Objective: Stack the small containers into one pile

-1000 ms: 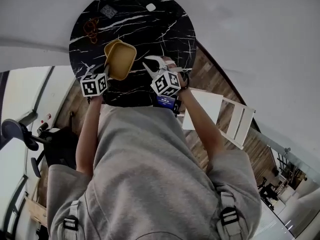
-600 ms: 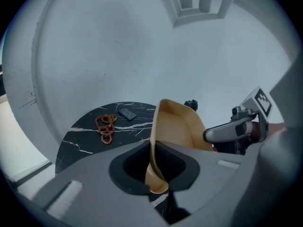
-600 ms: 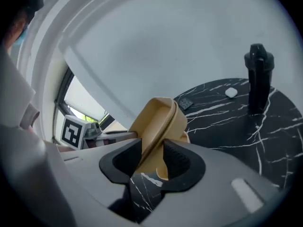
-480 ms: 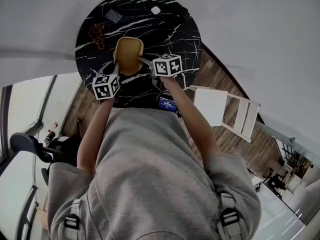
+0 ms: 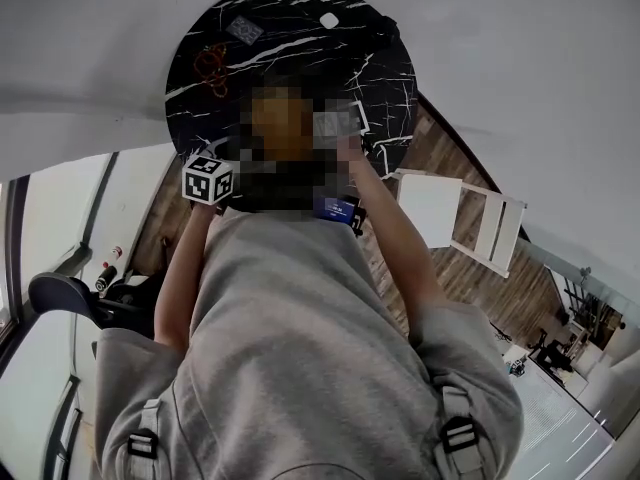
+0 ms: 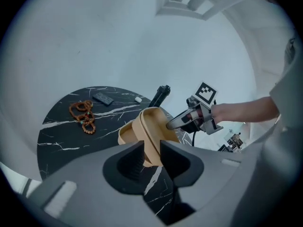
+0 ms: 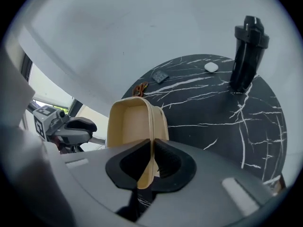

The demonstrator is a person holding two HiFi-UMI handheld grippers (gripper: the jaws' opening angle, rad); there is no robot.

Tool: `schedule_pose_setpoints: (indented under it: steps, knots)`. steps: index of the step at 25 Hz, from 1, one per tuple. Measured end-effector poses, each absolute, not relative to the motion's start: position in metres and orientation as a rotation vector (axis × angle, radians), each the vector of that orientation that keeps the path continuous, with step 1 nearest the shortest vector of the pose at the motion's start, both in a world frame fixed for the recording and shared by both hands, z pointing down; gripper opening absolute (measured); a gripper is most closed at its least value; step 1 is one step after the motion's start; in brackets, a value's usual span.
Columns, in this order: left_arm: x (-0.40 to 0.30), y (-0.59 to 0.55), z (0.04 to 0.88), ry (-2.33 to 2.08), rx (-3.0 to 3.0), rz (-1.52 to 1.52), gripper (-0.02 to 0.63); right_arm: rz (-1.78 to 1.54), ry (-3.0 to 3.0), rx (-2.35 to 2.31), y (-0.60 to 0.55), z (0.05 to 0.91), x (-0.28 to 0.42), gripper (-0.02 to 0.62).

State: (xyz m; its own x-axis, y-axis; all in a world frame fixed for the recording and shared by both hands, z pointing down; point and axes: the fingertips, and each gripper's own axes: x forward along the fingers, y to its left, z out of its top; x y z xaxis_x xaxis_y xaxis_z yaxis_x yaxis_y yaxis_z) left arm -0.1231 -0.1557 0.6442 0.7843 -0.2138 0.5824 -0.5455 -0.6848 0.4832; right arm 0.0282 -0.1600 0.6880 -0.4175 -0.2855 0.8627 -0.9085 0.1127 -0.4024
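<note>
Two tan containers sit nested, tilted over the black marble table [image 6: 66, 126]. The inner container [image 6: 154, 126] has its rim between the jaws of my left gripper [image 6: 150, 148]; those jaws are opening and stand slack around the rim. The outer container [image 6: 127, 135] shows behind it. My right gripper [image 7: 152, 148] is closing, its pads pinching the thin rim of the container [image 7: 130, 126]. From the left gripper view the right gripper [image 6: 169, 125] reaches the far rim. The left gripper [image 7: 90, 129] appears at the left of the right gripper view. In the head view only the left gripper's marker cube [image 5: 208, 180] is plain.
A tall black bottle [image 7: 247, 53] stands at the table's far side, with a small white lump [image 7: 211, 67] near it. A string of brown beads [image 6: 83, 115] and a small dark card [image 6: 102, 98] lie on the table. A white chair [image 5: 450, 223] stands on the wooden floor to the right.
The right gripper has swung in from the right side to the containers' rim. The containers have moved farther onto the table. The left gripper stays at the near edge.
</note>
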Motion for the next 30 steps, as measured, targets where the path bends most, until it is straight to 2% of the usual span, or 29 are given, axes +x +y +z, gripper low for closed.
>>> schedule_pose_setpoints:
  steps: [10, 18, 25, 30]
  knots:
    - [-0.143, -0.164, 0.659, -0.497, 2.285, 0.667, 0.103, 1.194, -1.705, 1.225, -0.191, 0.692, 0.011, 0.05]
    - [-0.119, -0.175, 0.675, -0.435, 2.226, 0.643, 0.106, 1.203, -1.691, 1.277, -0.178, 0.698, 0.024, 0.084]
    - [-0.086, -0.184, 0.692, -0.39, 2.211, 0.701, 0.104, 1.245, -1.682, 1.283, -0.168, 0.712, 0.025, 0.086]
    - [-0.093, -0.185, 0.715, -0.432, 2.184, 0.788, 0.1, 1.243, -1.687, 1.306, -0.166, 0.71, 0.027, 0.087]
